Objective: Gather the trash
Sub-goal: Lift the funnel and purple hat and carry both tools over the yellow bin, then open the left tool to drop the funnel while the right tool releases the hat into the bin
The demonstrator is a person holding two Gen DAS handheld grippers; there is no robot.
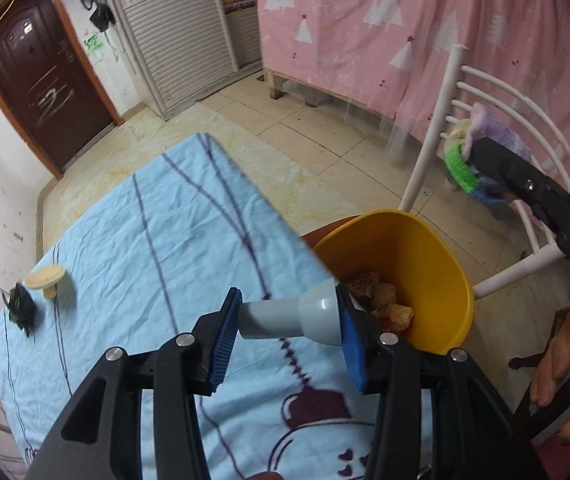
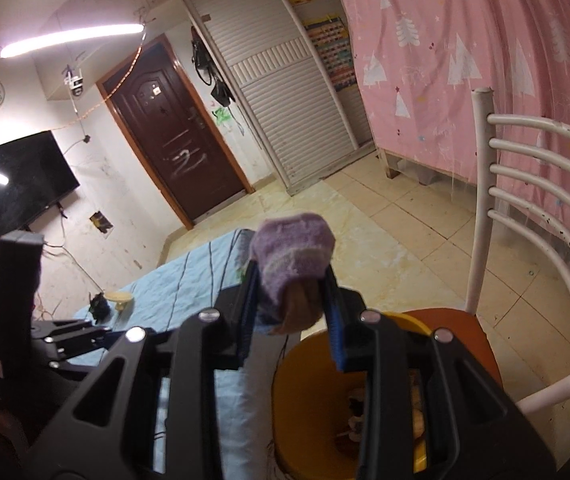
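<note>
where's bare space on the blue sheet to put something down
The blue sheet is bare across its middle, from the cream mushroom-shaped piece and black clump at the far left corner over to the edge by the yellow bin. That corner is the crowded part. The bin already holds scraps, and the left gripper holds a grey piece beside it.

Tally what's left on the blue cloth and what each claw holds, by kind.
On the blue cloth:
cream mushroom-shaped piece: 1
black tangled piece: 1
In the claws:
grey funnel-shaped part, left claw: 1
multicoloured knitted piece, right claw: 1
Total: 4
</note>
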